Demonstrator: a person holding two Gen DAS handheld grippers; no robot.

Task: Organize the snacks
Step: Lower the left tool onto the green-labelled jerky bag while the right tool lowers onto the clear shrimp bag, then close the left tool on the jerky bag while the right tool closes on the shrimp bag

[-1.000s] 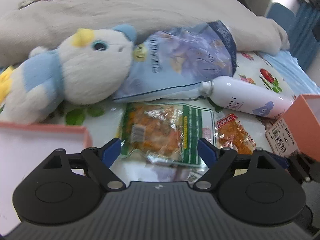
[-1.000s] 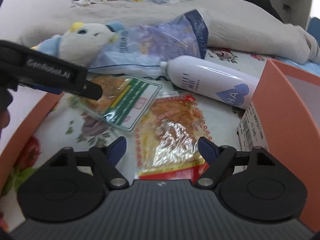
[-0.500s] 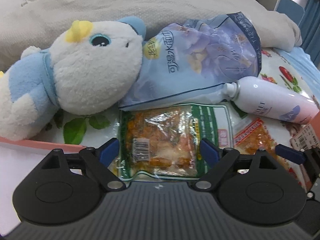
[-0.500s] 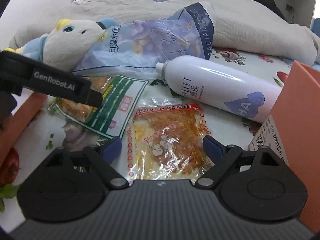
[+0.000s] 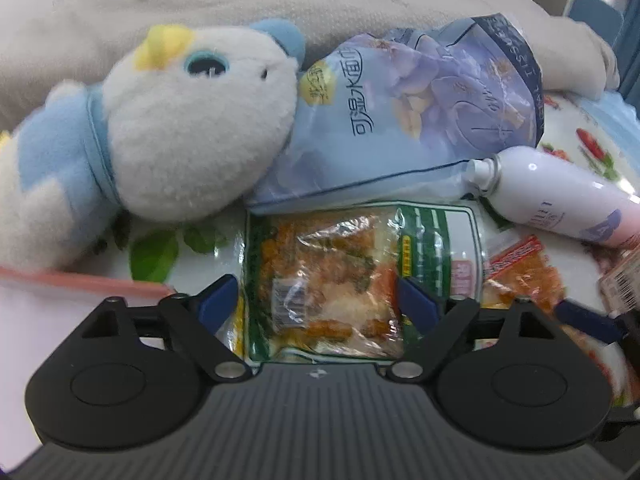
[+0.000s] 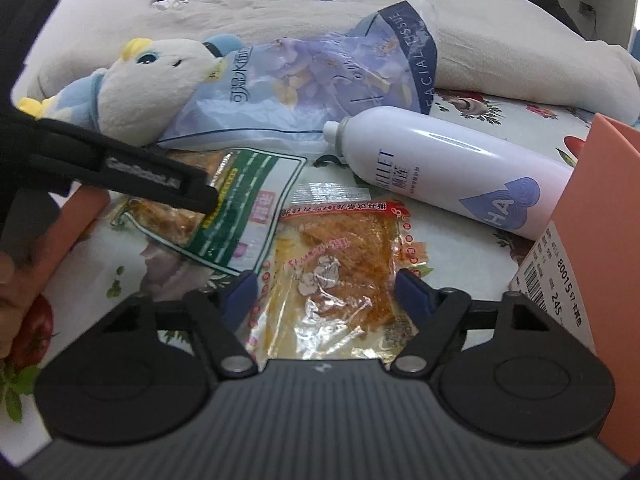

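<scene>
A green-edged snack packet (image 5: pixel 340 276) lies flat on the floral sheet. My left gripper (image 5: pixel 318 300) is open, one blue finger on each side of it. The packet shows in the right wrist view (image 6: pixel 240 208) too, under the left gripper's black finger (image 6: pixel 160 184). A red-edged snack packet (image 6: pixel 336 276) lies to its right. My right gripper (image 6: pixel 326 294) is open with its fingers on either side of that packet. The red packet also shows in the left wrist view (image 5: pixel 524 268).
A white and blue plush toy (image 5: pixel 172 120) and a blue facial tissue pack (image 5: pixel 408 120) lie behind the packets. A white spray bottle (image 6: pixel 448 176) lies at the right. An orange box (image 6: pixel 604 240) stands at the far right. Another orange box rim (image 5: pixel 80 280) is at the left.
Both grippers have moved forward and down over their packets. The green packet now lies between my left fingers and the red packet between my right fingers. Both stay open.
</scene>
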